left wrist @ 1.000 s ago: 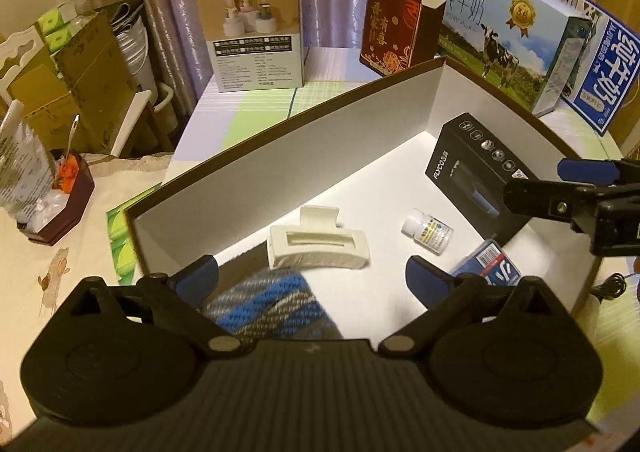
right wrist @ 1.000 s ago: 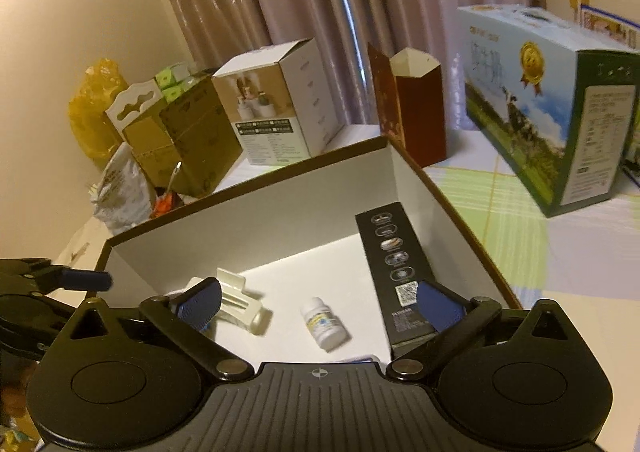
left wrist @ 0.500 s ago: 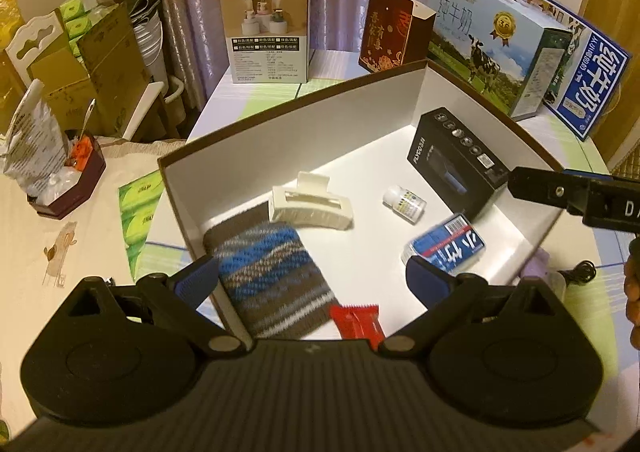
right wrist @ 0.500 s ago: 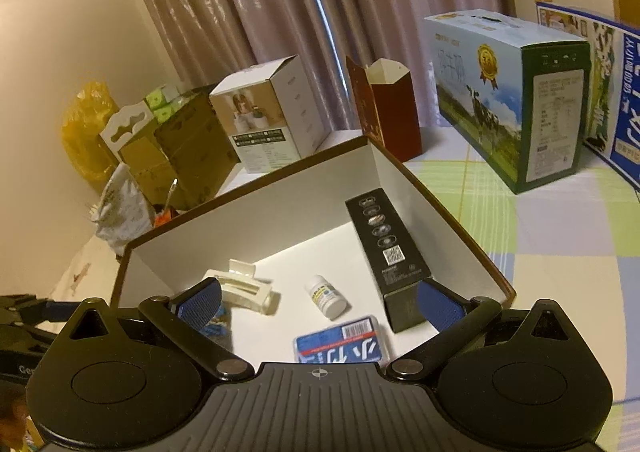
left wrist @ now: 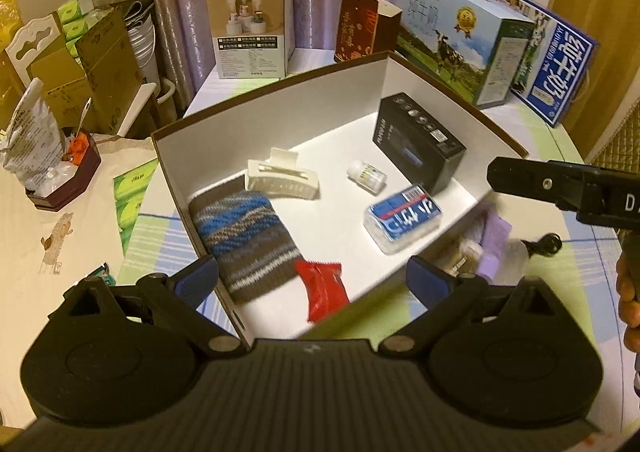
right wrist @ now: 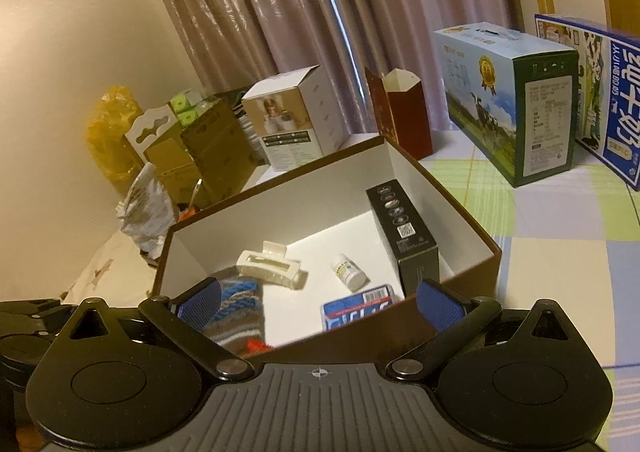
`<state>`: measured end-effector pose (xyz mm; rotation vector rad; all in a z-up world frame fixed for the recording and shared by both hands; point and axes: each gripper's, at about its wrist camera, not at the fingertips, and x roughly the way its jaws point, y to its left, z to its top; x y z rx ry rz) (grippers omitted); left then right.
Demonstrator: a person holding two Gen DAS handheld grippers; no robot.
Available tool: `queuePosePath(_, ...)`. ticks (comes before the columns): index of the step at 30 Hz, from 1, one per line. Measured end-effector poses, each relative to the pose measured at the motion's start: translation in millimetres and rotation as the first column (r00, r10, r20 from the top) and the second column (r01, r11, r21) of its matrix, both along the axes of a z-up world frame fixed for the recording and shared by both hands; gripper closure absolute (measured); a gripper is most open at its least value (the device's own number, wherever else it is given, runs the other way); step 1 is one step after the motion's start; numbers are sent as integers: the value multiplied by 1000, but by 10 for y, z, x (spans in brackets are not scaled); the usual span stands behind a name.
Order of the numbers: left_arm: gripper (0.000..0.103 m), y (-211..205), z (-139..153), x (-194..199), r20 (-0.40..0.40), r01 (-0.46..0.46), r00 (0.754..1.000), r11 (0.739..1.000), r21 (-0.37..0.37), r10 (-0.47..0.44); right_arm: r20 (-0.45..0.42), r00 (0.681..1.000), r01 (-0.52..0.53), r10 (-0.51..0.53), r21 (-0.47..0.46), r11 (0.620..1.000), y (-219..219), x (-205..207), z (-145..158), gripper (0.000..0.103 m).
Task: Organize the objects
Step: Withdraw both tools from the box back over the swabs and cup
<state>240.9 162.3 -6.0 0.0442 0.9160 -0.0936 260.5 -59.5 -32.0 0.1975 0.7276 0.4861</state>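
An open brown box with a white inside holds a striped knitted pouch, a white hair claw, a small white bottle, a black carton, a blue tissue pack and a red packet. My left gripper is open above the box's near corner, holding nothing. My right gripper is open too, over the front wall of the box, with the hair claw and bottle beyond it. One of its fingers shows in the left wrist view.
Blurred small items, one purple, lie just outside the box's right wall. Two milk cartons, a red gift box and a white product box stand behind. Cardboard boxes and a dark tray are left.
Both grippers have drawn back and up from the box, so the whole box and the red packet now show. Nothing was picked up; the contents have not moved.
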Motion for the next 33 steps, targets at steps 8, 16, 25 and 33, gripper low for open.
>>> queuePosePath(8,4,-158,32,-298,0,0,1000,1000,7,0,5,1000,-6,6,13,1000,-191,-307,69,2)
queuePosePath(16,4,-354,84,-558,14,-4,1000,1000,9,3,13,1000,-12,12,5,1000,-438,-583,140,2)
queuePosePath(25,4,-578,33,-821,-4,-16,1000,1000,8,16,-8,999,-31,31,-5,1000,-698,-844,105,2)
queuePosePath(33,4,-769,-37,-951,-23,-23,999,1000,8,23,-41,999,-37,36,-19,999,-928,-993,13,2)
